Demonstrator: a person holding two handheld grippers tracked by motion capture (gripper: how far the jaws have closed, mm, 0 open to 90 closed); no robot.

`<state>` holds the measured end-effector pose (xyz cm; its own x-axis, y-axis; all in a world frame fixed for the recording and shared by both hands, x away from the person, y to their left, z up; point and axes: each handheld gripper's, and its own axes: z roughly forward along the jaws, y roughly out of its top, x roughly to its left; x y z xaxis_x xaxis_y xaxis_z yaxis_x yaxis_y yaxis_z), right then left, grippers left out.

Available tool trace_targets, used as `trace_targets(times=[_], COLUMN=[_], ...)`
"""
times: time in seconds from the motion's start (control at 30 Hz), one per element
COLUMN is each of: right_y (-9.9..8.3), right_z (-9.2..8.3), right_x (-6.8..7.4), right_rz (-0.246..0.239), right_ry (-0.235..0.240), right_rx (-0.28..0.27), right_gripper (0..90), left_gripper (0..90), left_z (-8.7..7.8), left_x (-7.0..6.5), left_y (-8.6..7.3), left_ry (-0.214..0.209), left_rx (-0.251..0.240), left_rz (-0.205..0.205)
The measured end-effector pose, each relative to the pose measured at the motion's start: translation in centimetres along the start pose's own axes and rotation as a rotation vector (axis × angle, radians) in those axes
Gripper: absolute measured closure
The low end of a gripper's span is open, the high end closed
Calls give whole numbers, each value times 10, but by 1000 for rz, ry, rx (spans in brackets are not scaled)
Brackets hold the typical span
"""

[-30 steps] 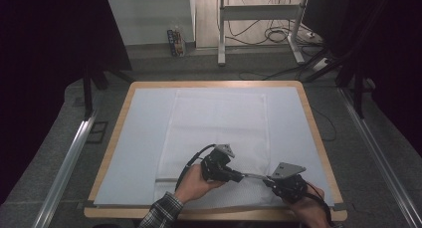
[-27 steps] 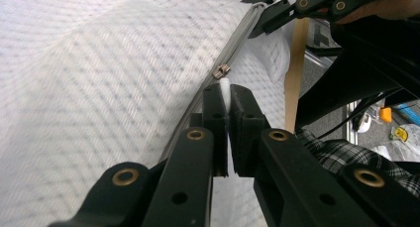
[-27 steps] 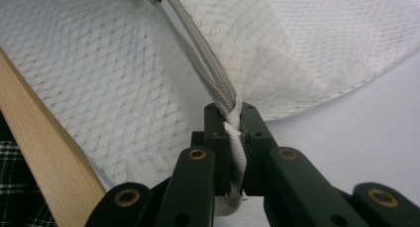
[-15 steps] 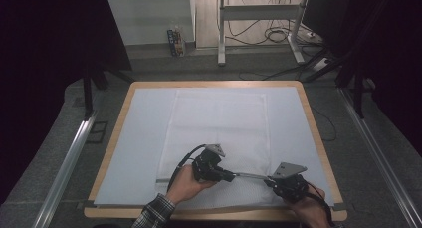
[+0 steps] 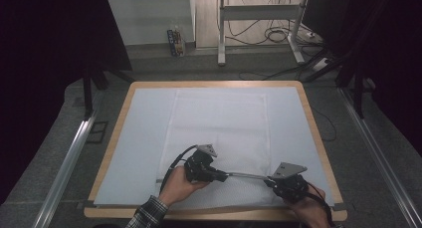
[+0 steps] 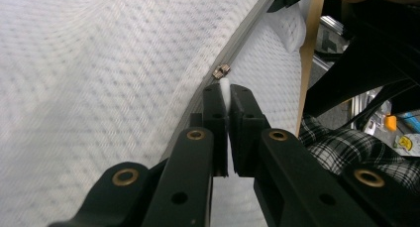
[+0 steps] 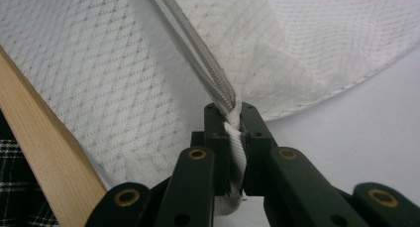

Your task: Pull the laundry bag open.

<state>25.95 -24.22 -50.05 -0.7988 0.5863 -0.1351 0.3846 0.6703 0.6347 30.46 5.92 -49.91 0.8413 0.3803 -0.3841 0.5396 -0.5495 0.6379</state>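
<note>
Near the table's point(image 5: 318, 133) front edge lies the white mesh cover point(image 5: 219, 123), its zipper point(image 7: 208, 71) stretched taut because the right gripper point(image 7: 233, 113) clamps its end while the left gripper point(image 6: 225, 90) pinches the white pull tab point(image 6: 224, 85) (apparently for sliding).

A wooden-edged table point(image 5: 312, 119) carries a pale blue-white mat point(image 5: 139, 133) over its top. On the grey carpeted floor point(image 5: 59, 138) beyond it stands a metal desk frame point(image 5: 259, 24) with dark cables point(image 5: 278, 36) coiled under it, and a small printed carton point(image 5: 174, 41) sits against the white wall point(image 5: 149, 14). Aluminium rails point(image 5: 67, 163) run along the floor on both sides of the table, and black curtains point(image 5: 54, 34) hang at left and right.
</note>
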Motion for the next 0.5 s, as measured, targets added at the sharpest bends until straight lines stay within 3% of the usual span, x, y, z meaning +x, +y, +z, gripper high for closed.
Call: trace_targets(times=[0.5], right_y=[0], right_z=[0], right_x=[0], right_rz=[-11], right_ry=[-1], right_rx=[10], right_gripper=[843], left_gripper=[872], left_z=[-11], left_x=[1], left_y=[-14], left_ry=[31], left_rx=[-9], left_rz=[-2])
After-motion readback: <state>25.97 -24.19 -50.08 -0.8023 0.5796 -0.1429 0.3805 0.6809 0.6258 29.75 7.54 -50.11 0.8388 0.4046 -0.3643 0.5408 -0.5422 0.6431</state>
